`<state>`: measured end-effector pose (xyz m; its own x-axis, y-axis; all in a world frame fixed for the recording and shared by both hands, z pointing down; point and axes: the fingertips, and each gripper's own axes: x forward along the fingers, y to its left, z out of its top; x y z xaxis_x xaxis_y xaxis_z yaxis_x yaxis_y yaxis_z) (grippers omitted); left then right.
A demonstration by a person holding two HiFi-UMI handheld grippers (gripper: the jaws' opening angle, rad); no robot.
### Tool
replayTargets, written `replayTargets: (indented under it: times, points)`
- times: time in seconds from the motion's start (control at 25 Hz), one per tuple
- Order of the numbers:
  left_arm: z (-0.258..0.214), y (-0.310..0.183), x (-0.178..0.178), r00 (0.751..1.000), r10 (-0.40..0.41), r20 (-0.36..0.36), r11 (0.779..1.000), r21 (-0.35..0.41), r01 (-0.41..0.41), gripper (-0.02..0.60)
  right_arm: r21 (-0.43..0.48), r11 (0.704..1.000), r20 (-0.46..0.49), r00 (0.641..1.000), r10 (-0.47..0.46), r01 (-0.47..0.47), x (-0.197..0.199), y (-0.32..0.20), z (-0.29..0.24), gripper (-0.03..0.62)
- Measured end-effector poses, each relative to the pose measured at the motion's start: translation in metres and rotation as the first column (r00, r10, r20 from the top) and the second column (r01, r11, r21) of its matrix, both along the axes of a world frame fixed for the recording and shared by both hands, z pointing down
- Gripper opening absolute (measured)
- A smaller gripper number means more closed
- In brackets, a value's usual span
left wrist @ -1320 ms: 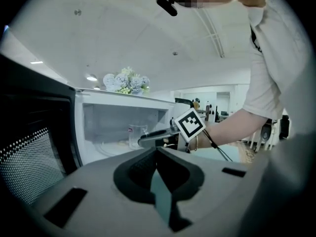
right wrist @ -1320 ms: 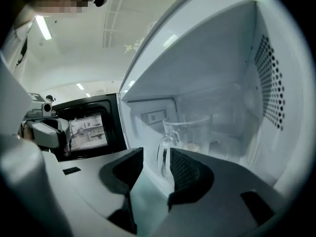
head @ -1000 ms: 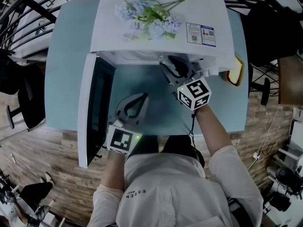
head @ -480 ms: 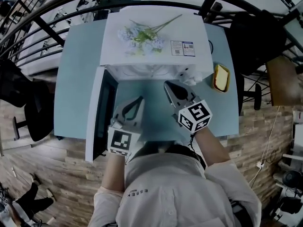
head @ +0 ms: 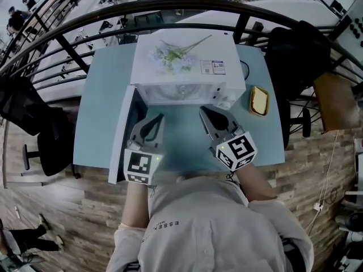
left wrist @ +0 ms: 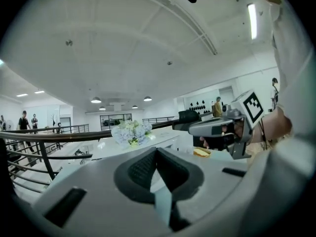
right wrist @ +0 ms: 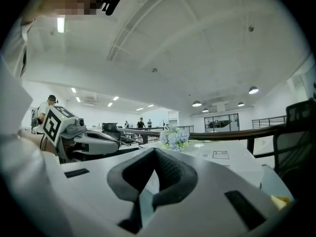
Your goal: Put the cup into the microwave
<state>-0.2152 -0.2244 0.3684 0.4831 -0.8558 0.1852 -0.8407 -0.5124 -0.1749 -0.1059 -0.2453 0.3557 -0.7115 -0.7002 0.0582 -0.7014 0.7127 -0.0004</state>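
**Figure: head view, with both gripper views.**

The microwave (head: 187, 55) stands at the far edge of the surface (head: 102, 101). Its long axis runs along that edge and its opening faces the near edge. Its door (head: 120, 140) is swung wide on the left hinge and points toward the near-left corner. 1 bunch of flowers (head: 173, 54) and 1 label (head: 212, 67) lie on its top.

I find the cup in no view. The microwave's top hides the cavity from above, so I cannot tell the cup's place, its axis or how it lies to either claw.

The left claw (head: 157, 118) and the right claw (head: 202, 110) hang side by side in front of the opening, outside it. Both aim at the microwave, over the bare strip of surface between its front and the near edge. In each gripper view I read the 2 jaws as pressed together at the tips, with nothing between them.

The open door bounds that strip on the left. A yellow thing (head: 260, 101) lies near the right edge, just beside the microwave's right end. The middle of the strip is bare, and the 2 claws stand apart over it. A dark railing (head: 85, 21) curves behind the far edge, and a black chair (head: 34, 129) stands off the left edge.
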Motion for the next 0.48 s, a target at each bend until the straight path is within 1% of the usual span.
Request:
replayTargets:
  times: [0.12,0.32,0.48]
  points:
    - [-0.011,0.006,-0.003,1.0,0.0,-0.006,1.0,0.02,0.0,0.002,0.05,0.999,0.004,1.0,-0.002,0.002,-0.001,0.008,-0.013,0.015]
    - [-0.017,0.013,-0.005,1.0,0.014,0.005,0.999,0.03,-0.014,0.002,0.049,0.999,0.016,1.0,0.0,-0.001,-0.005,0.011,-0.011,0.015]
    - [-0.016,0.015,-0.007,1.0,0.017,0.006,0.999,0.03,-0.017,0.002,0.057,0.998,-0.003,1.0,-0.011,0.012,-0.01,0.013,-0.006,0.014]
